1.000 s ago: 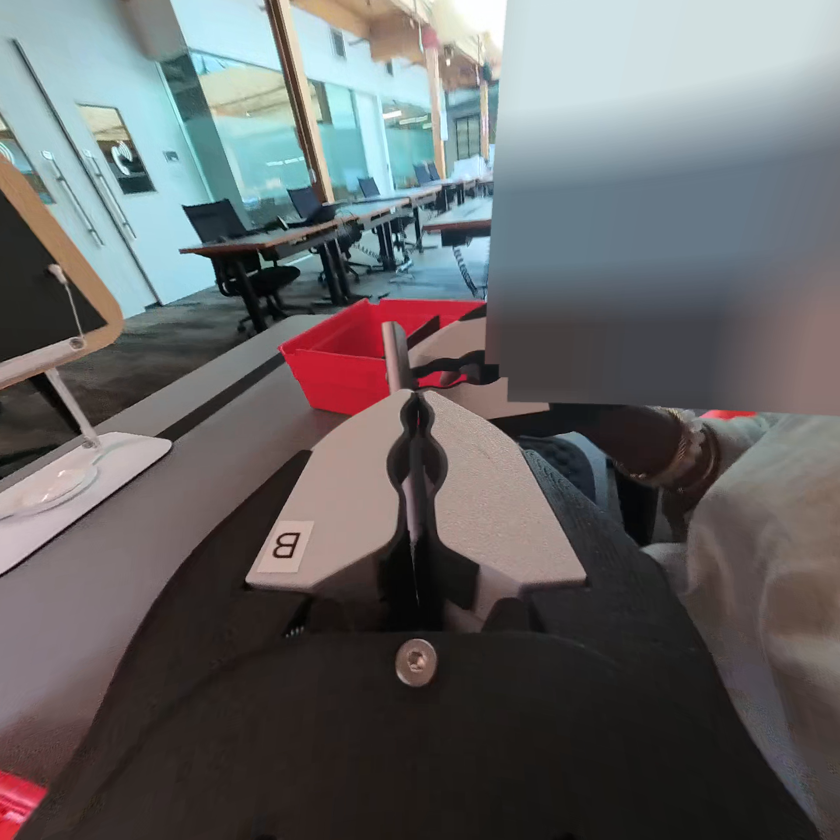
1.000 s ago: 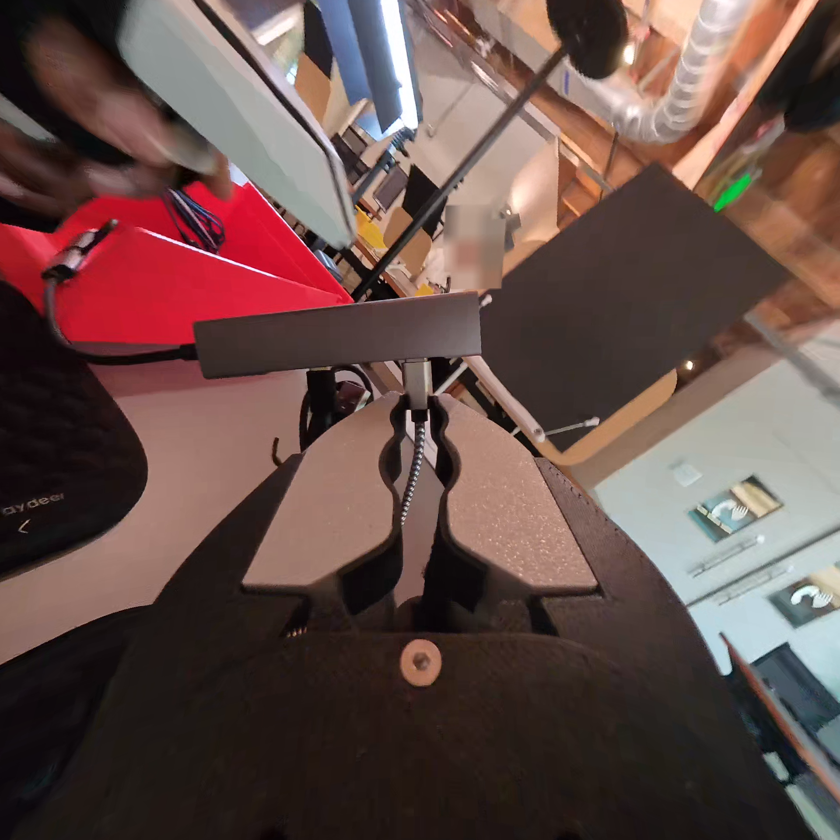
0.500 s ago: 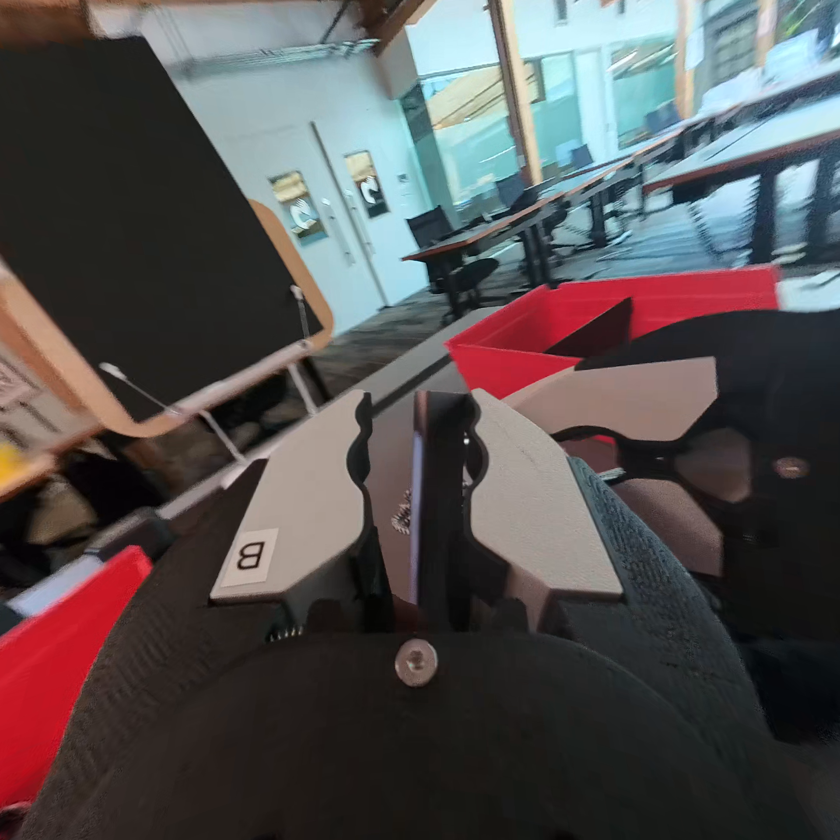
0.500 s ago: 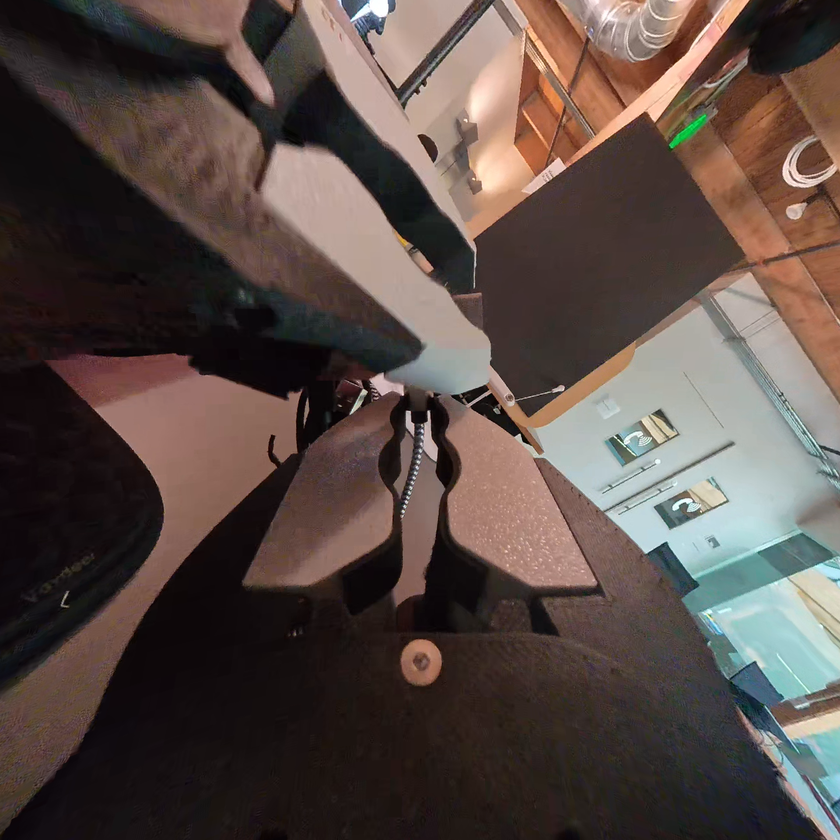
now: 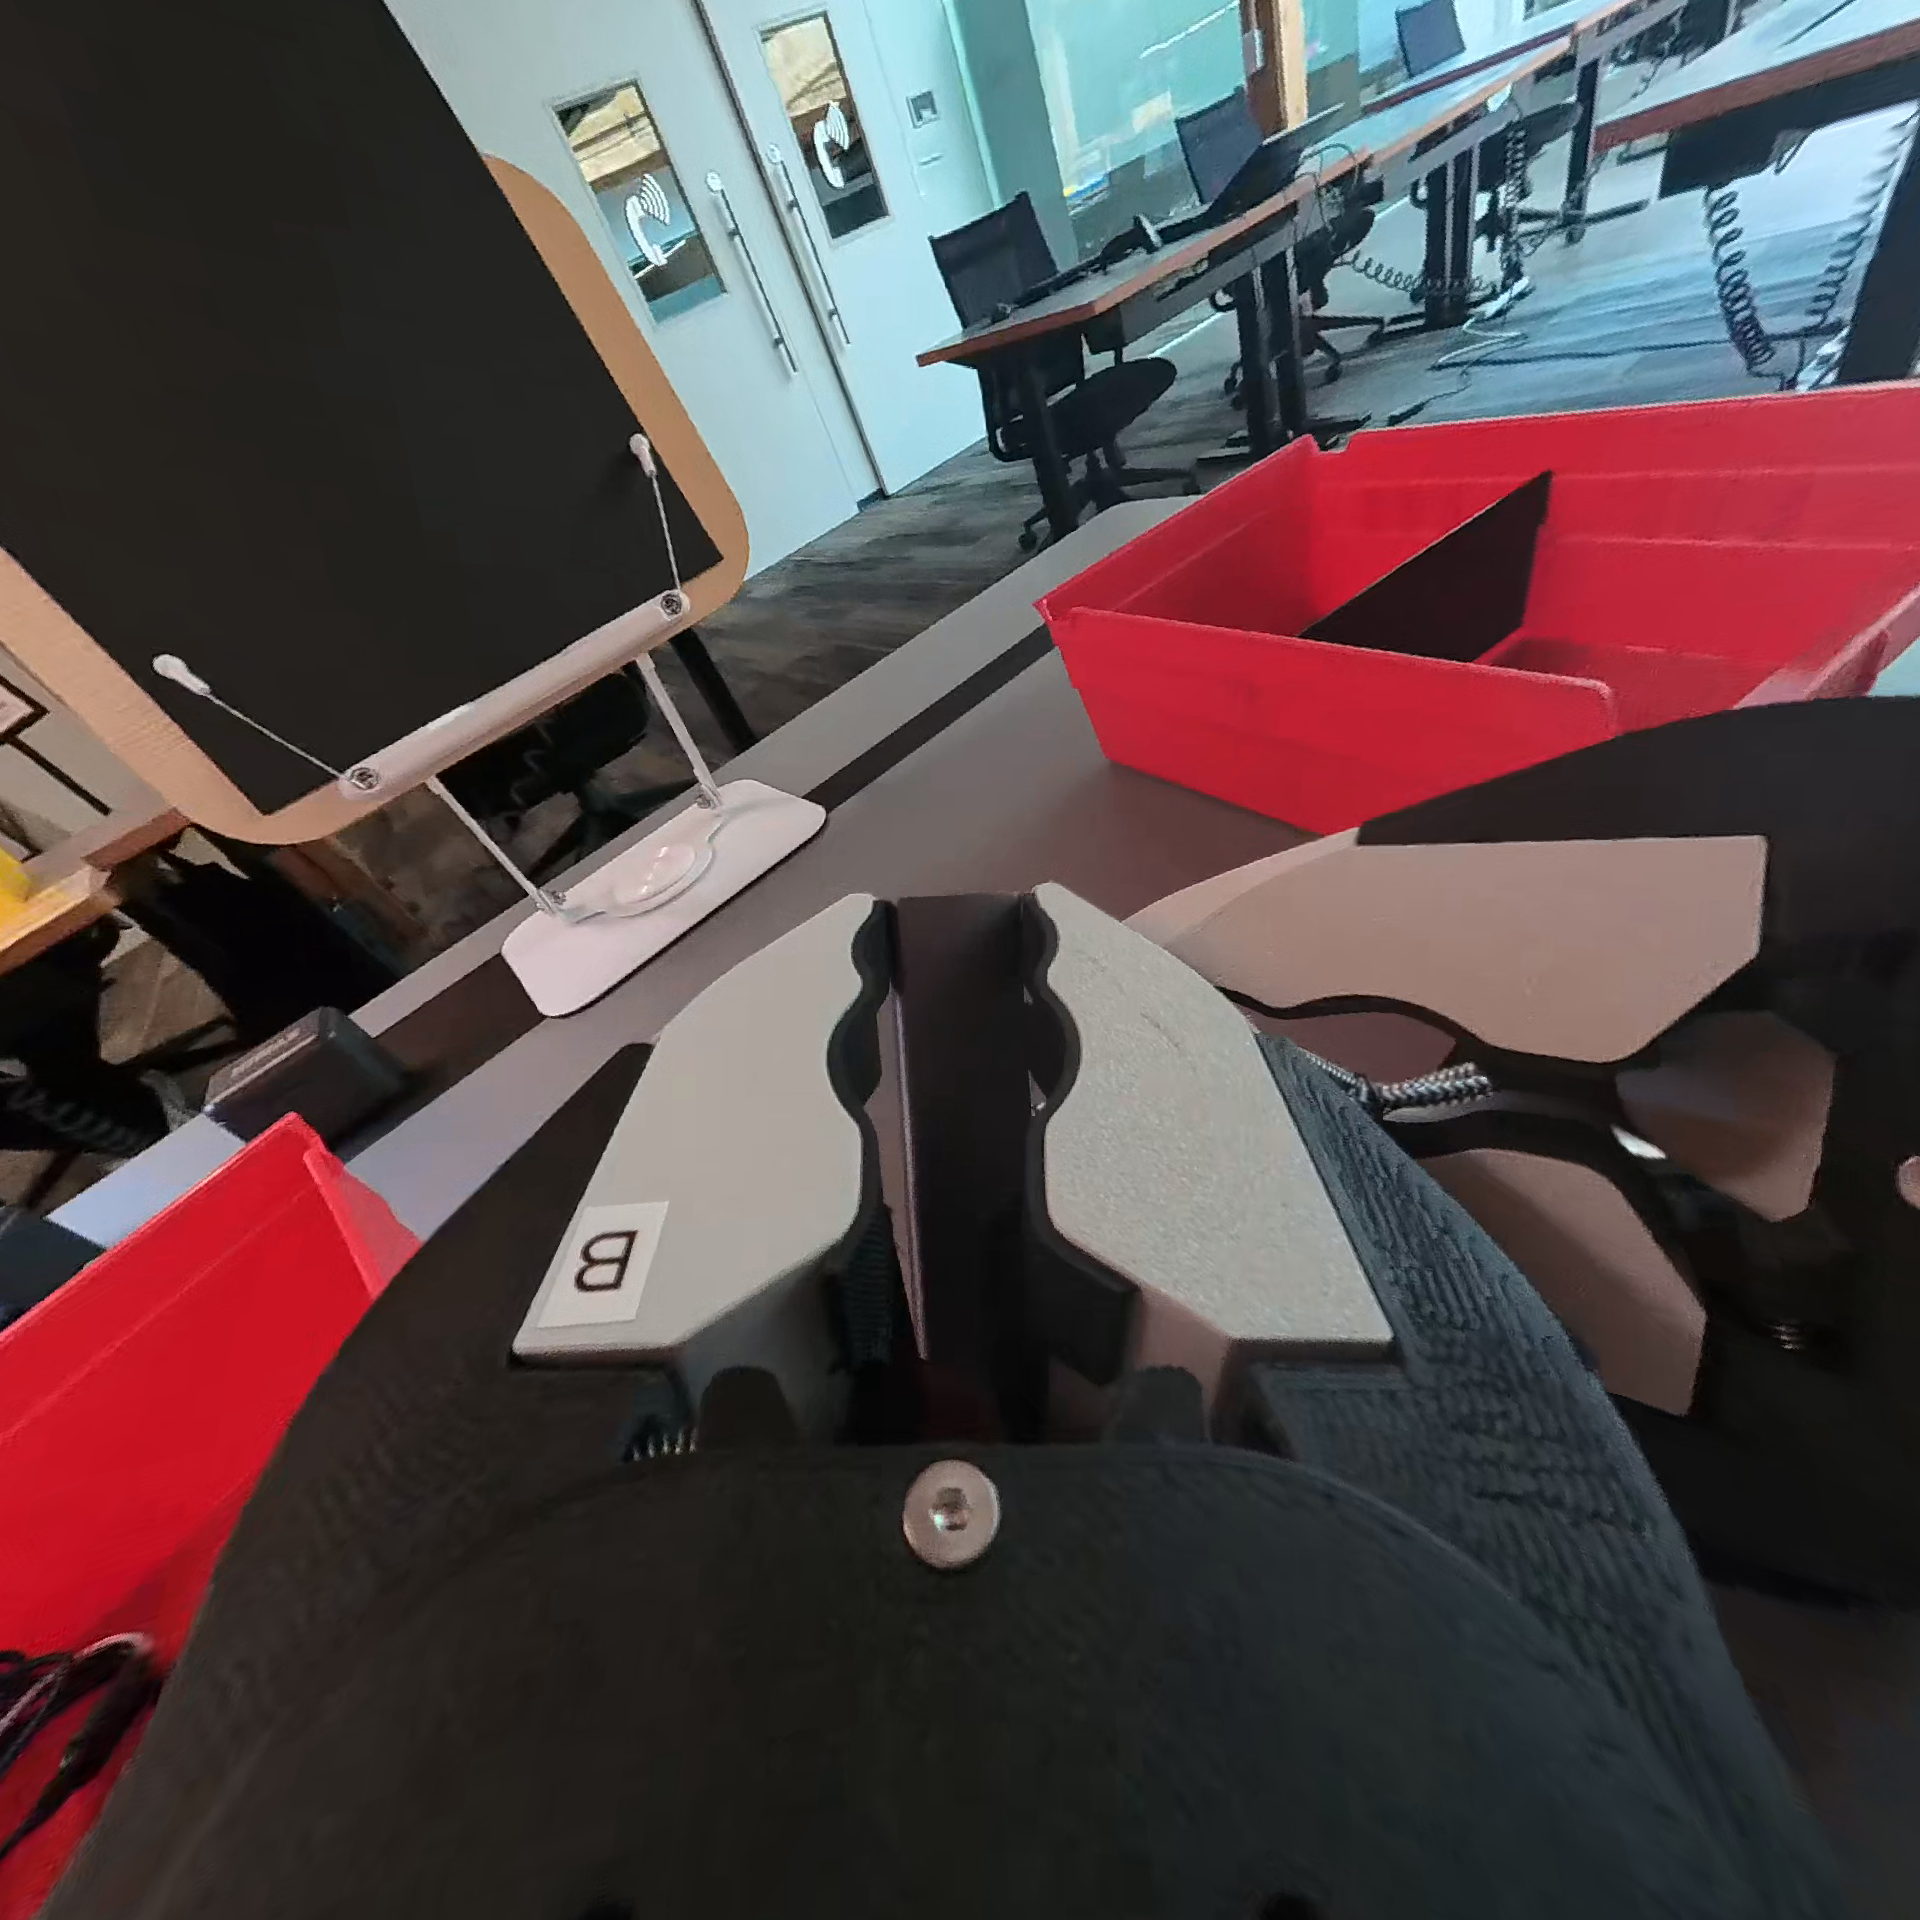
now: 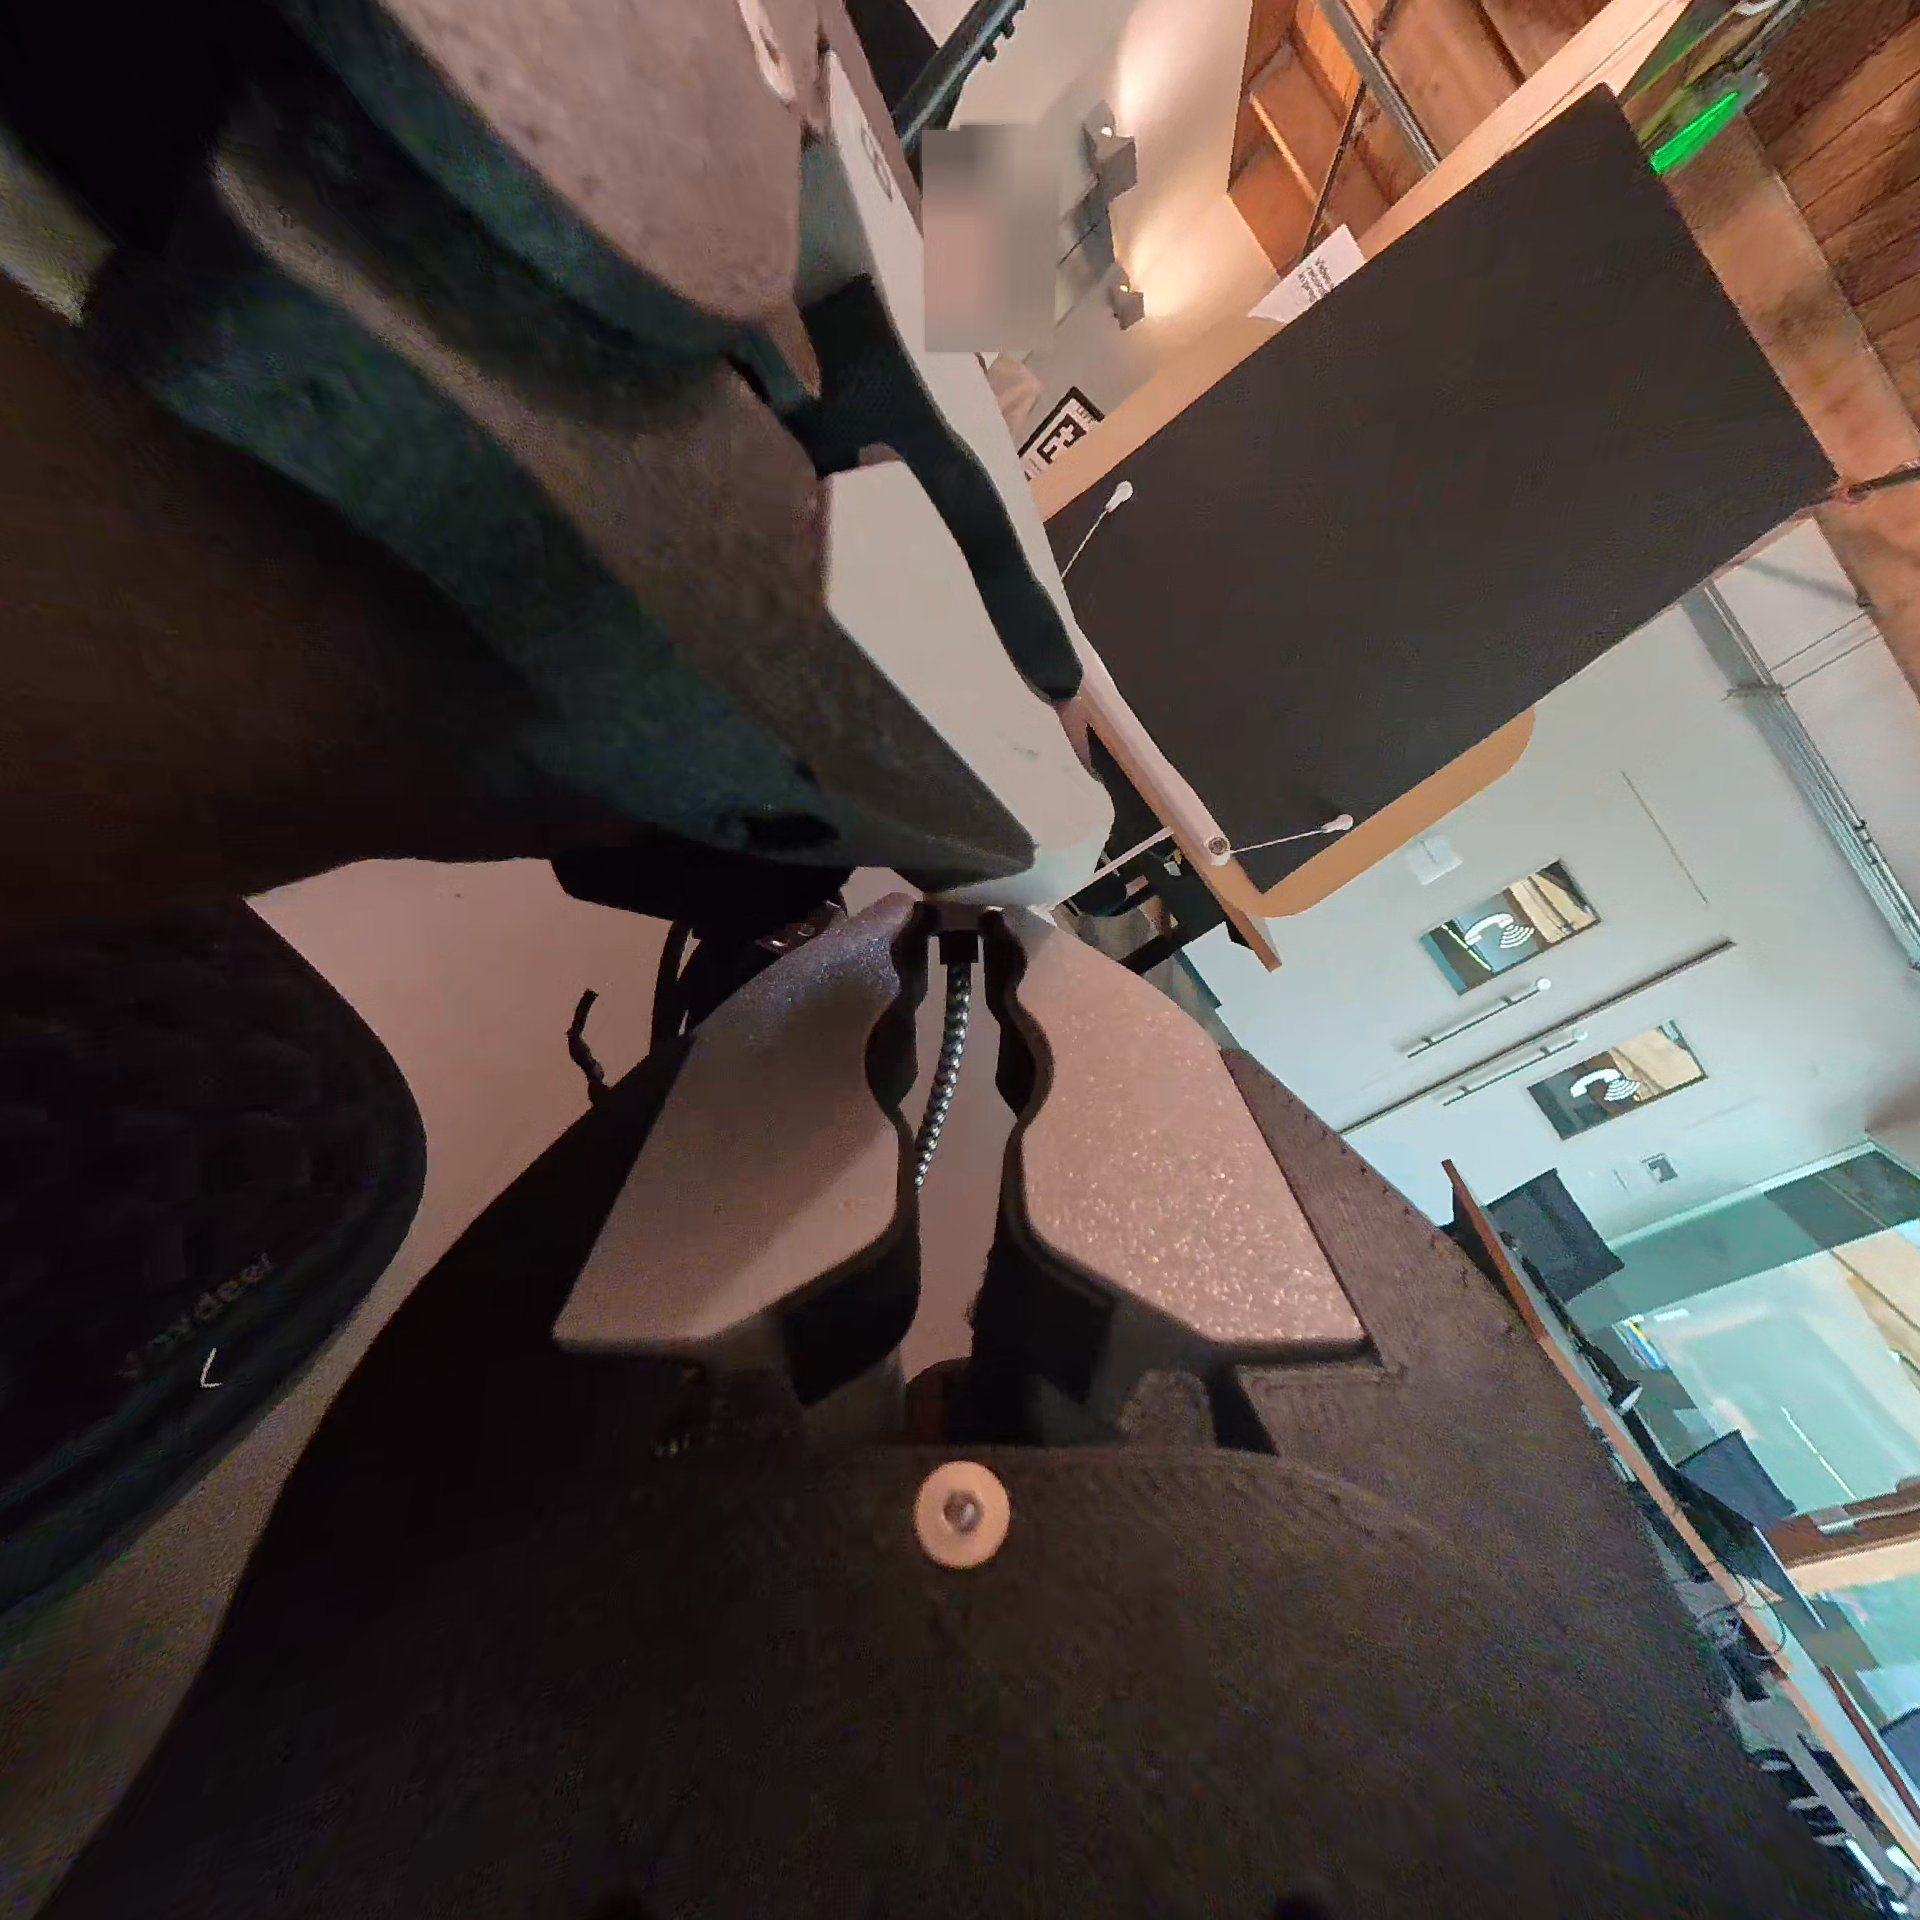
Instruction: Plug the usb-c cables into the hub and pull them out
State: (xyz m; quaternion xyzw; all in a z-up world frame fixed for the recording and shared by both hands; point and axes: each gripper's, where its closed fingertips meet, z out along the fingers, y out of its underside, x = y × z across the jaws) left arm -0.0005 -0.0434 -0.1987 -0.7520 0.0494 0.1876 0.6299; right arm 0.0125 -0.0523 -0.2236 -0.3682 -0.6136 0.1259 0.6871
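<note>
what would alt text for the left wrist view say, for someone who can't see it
The left tongs clamp a thin dark hub edge-on above a dark table. The right tongs reach in from the right, pinching a braided cable. Behind sit a red bin with a black divider and a black board on a white stand.

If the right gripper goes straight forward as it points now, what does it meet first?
Most likely the left gripper, directly ahead of the right gripper, which is shut on the braided cable; depth is unclear.
</note>
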